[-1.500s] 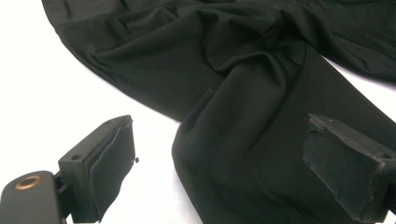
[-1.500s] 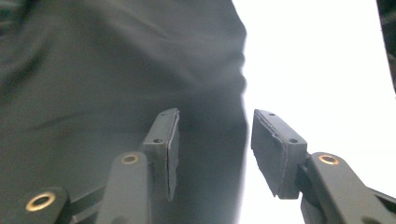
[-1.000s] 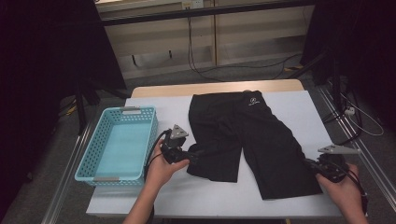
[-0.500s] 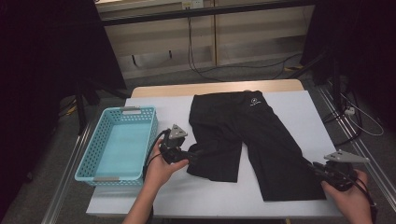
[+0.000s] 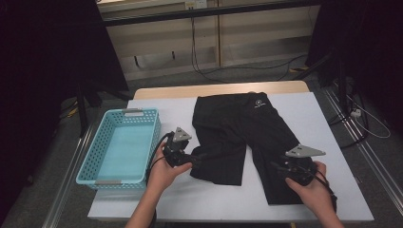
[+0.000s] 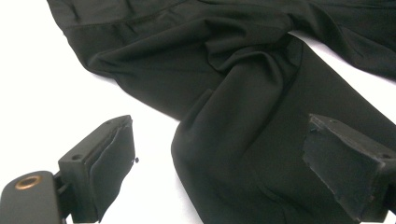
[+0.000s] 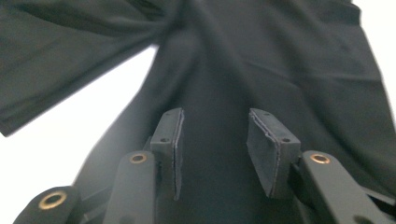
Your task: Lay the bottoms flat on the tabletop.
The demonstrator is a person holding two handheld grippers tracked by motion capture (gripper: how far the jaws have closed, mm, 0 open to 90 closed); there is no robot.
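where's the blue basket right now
In the high view the blue basket sits on the left part of the table, just left of the left gripper and the black shorts.

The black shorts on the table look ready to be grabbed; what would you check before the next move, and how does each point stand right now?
1. Shorts lie flat on the table: mostly ok, some wrinkles near the crotch.
2. Left gripper open wide enough: ok, jaws spread with a leg edge between them.
3. Right gripper open: ok, jaws apart over the other leg.
4. Either gripper already pinching cloth: no, ok.
5. Basket free to receive something: ok, it looks empty.
6. Cables clear of the cloth: cannot tell.
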